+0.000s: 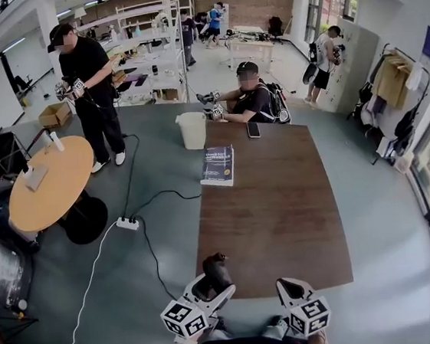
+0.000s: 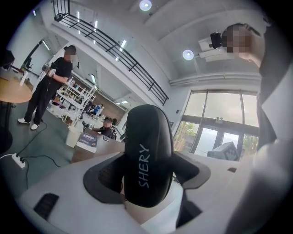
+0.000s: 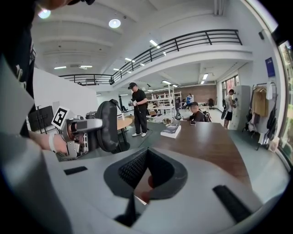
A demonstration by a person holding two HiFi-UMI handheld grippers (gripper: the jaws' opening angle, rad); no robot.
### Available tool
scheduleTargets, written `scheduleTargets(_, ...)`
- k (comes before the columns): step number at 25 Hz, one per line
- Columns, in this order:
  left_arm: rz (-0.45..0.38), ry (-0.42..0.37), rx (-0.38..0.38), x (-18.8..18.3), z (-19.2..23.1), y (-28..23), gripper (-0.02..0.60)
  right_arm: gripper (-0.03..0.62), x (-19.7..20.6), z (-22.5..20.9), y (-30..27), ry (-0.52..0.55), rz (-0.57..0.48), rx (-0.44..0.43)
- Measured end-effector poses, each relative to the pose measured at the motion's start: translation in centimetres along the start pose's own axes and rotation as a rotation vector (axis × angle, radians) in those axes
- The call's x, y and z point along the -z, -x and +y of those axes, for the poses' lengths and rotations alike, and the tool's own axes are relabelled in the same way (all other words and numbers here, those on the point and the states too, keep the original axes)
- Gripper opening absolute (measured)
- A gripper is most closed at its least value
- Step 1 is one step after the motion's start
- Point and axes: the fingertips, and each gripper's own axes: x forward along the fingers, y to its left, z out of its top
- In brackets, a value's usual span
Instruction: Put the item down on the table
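As fingers [image 2: 101, 176] of the left gripper [image 2: 149, 176] clamp it, the black item [image 2: 147, 137] protrudes.

My left gripper [image 2: 147, 180] has a matt white plastic shell, and its black pads [image 2: 104, 176] look rubbery with a fine ribbed grain. Between its jaws sits the black item [image 2: 149, 151], smooth and satin, with pale printed lettering. My right gripper [image 3: 145, 176] shows the same plastic and ribbed pads. The bench [image 1: 280, 198] is dark brown wood with a soft sheen. The floor [image 1: 168, 234] is smooth and grey.
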Motion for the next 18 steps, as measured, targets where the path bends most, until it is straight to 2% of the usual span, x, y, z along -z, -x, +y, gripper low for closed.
scheduleTargets(8,0.0,-0.017,0.031,1.0,-4.7,-6.0,0.331,-0.015,0.3,-6.5,2.8,-0.02,-0.029,0.003)
scheduleTargets(18,0.041,-0.068,0.02,2.8,-9.5,-11.8,0.331,-0.015,1.9,-14.1,6.6,-0.09,-0.057,0.003)
